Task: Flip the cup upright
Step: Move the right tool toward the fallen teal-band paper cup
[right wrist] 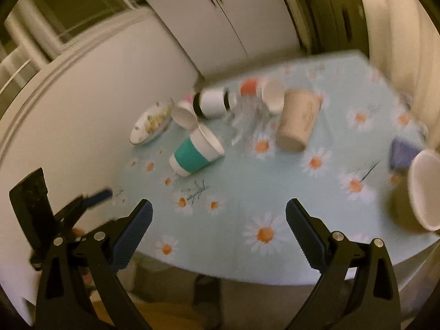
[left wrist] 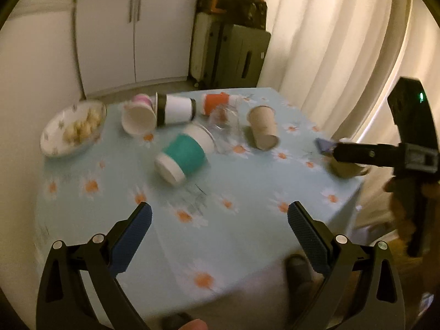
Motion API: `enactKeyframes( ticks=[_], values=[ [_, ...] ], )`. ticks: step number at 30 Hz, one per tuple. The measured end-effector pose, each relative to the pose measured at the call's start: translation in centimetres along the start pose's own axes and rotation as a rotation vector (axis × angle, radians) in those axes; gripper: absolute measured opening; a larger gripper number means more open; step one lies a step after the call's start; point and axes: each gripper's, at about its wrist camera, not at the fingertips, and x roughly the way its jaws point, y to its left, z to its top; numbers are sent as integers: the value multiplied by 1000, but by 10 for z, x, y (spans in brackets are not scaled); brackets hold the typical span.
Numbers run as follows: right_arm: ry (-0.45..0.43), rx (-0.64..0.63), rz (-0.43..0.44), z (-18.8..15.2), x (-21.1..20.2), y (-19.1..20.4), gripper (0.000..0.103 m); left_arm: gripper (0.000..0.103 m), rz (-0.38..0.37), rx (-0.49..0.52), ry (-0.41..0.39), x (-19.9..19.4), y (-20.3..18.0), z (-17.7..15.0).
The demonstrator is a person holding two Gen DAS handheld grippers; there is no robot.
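Several cups lie on their sides on a daisy-print table [left wrist: 247, 192]. A teal-banded cup [left wrist: 184, 155] lies mid-table; it also shows in the right wrist view [right wrist: 196, 152]. A tan paper cup [left wrist: 262, 130] [right wrist: 298, 121] lies to its right. Behind are a black-and-white cup [left wrist: 177, 108], a pink-and-white cup [left wrist: 139, 117], an orange cup [left wrist: 217, 103] and a clear glass [left wrist: 224, 126]. A cup [right wrist: 423, 192] stands at the table's right edge. My left gripper [left wrist: 218, 217] is open and empty over the near table. My right gripper [right wrist: 218, 214] is open and empty, seen in the left wrist view [left wrist: 330, 148] by the right-edge cup.
A patterned bowl of food [left wrist: 73, 129] sits at the table's far left. A blue object [right wrist: 403, 154] lies near the right-edge cup. Curtains [left wrist: 330, 41] hang right of the table. White cabinets [left wrist: 132, 27] and suitcases [left wrist: 231, 55] stand behind. The image is motion-blurred.
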Motion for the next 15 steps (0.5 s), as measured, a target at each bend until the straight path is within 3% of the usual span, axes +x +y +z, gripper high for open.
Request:
enactKeyframes(
  ticks=[1,7,15],
  values=[
    [46,35,6,7,11,-5,96,96,5,26,18,8,4,7],
    [115,156,82,17,40,-31,96,96,-58,147,181,68,25,45],
    [177,249,160,20,70,-54,96,95,-19,309,393,139,27,64]
  ],
)
